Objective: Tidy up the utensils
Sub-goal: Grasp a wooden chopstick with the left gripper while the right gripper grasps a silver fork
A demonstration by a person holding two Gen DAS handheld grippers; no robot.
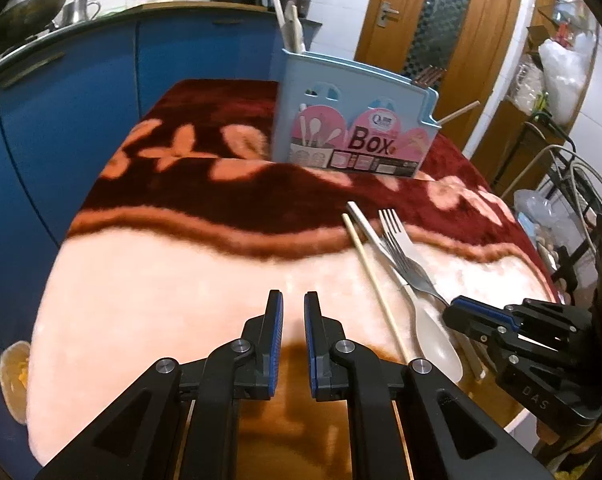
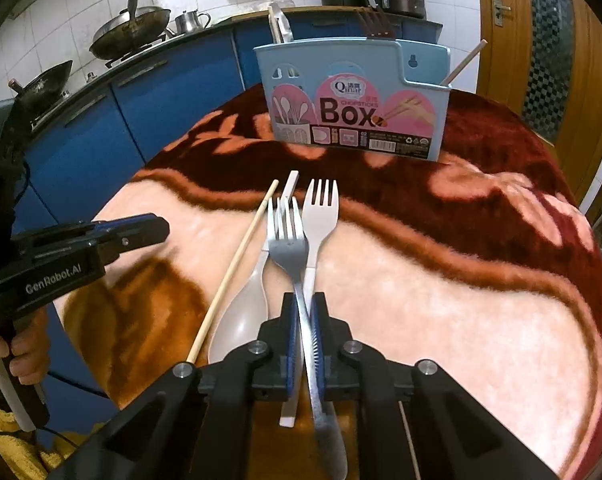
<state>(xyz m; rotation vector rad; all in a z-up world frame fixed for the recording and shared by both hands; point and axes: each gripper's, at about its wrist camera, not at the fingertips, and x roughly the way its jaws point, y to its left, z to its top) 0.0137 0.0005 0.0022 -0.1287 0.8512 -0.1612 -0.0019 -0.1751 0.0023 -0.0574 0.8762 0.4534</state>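
Right gripper point(image 2: 305, 312) clamped on metal fork point(image 2: 289, 236) handle, frame centre. Left gripper point(image 1: 293, 316) slightly open, empty. Operator should lift straight, clear the white fork point(image 2: 321, 216), then head for the box point(image 2: 357, 100) at top.

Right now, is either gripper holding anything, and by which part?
The right gripper holds the metal fork by its handle, tines pointing forward. The left gripper holds nothing.

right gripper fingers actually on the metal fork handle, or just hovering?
Touching. The right wrist view shows the right gripper closed on the metal fork, its handle pinched between both blue pads with no gap.
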